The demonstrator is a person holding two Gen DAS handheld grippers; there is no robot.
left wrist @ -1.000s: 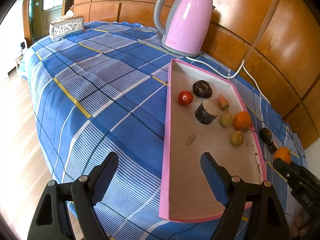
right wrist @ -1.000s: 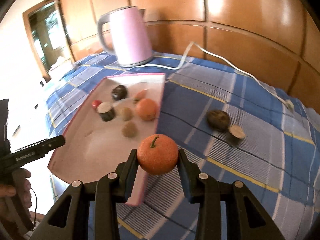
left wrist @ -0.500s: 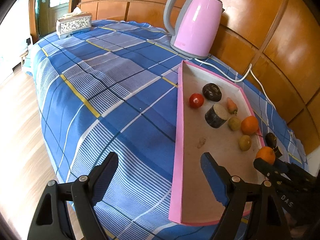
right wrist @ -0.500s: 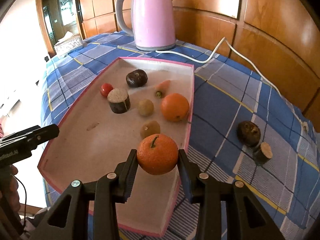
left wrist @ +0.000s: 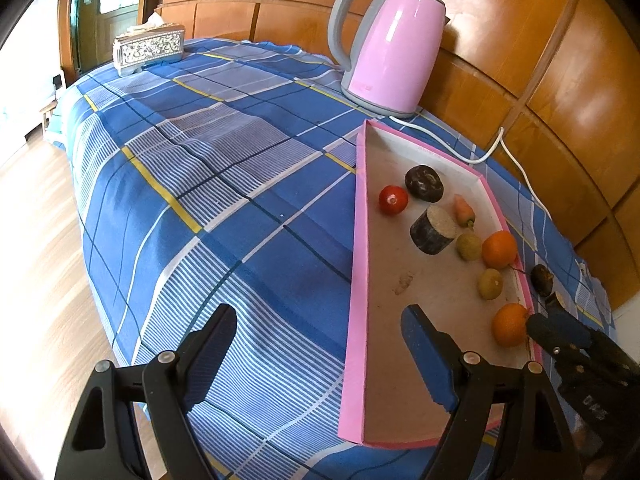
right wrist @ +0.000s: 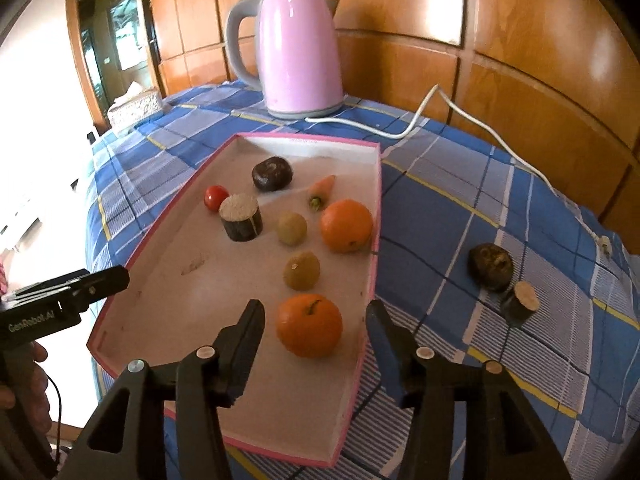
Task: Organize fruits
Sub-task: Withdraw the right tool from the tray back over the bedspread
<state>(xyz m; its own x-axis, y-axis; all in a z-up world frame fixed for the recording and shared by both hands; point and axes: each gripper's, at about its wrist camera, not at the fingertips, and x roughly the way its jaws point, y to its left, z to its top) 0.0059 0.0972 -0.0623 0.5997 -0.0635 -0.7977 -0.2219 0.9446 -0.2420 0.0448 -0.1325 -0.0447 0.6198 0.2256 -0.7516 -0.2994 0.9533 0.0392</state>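
The orange (right wrist: 310, 325) sat in the near end of the tray (right wrist: 160, 224). The right gripper (right wrist: 316, 320) was opening around it, pads not touching. The left gripper (left wrist: 320, 330) was wide open and held nothing.

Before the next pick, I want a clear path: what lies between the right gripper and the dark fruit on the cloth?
In the right wrist view, only bare checked cloth lies between the right gripper and the dark fruit.

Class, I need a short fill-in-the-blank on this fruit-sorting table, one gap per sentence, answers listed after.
1. The pink electric kettle stands ___ the pink-rimmed cardboard tray.
2. The tray holds ___ round orange fruits.
3. The small red tomato lies ___ the tray.
4. The right gripper's opening jaws flank the nearer orange fruit, which rests on the ___.

Missing words: outside; two; inside; tray
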